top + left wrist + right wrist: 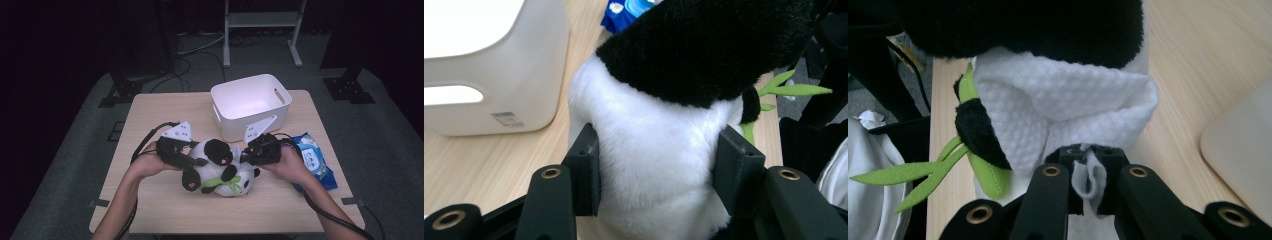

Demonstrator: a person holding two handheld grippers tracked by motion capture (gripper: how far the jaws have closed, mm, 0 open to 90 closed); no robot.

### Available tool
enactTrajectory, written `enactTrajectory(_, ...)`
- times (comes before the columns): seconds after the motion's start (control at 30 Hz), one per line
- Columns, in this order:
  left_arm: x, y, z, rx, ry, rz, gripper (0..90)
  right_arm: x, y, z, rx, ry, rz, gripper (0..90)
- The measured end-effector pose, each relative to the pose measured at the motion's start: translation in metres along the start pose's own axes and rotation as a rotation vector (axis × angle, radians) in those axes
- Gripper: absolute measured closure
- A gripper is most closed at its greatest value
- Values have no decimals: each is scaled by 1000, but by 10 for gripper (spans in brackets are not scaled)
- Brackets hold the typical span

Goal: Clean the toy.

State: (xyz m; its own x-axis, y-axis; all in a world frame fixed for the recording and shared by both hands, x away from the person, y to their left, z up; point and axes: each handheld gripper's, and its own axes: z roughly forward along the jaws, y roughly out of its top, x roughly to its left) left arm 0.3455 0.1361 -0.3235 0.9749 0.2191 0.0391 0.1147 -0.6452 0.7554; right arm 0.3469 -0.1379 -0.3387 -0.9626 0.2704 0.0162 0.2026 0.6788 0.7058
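Left tool [656,167] clamped the panda plush's [654,165] white body, which lay lengthwise between both tools on the table [150,205]. Right tool [1088,175] pinched a white wipe [1068,110] against the plush directly ahead.

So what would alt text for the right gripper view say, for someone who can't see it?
A hand-held gripper pinches a white textured wipe shut between its two black jaws, the wipe lying against a black-and-white plush panda. Green felt leaves trail left from the toy, over a light wooden table.
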Motion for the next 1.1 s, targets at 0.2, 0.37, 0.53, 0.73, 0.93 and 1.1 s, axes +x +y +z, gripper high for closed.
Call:
enactTrajectory(0.2, -2, 9, 1, 36, 10, 26, 452, 0, 0, -13, 43, -33, -13, 855)
enactTrajectory(0.37, -6, 16, 4, 43, 12, 46, 450, 2, 11, -31, 35, -61, -36, 855)
enactTrajectory(0.53, -8, 23, 9, 62, 2, 70, 447, 3, 23, -43, 32, -82, -63, 856)
enactTrajectory(0.73, -9, 29, 12, 76, -1, 75, 447, 2, 29, -55, -2, -86, -66, 856)
enactTrajectory(0.93, -12, 36, 17, 89, -6, 85, 446, 4, 33, -57, -44, -47, -48, 856)
enactTrajectory(1.1, -13, 35, 23, 88, -3, 77, 436, 4, 25, -48, -22, -23, -33, 857)
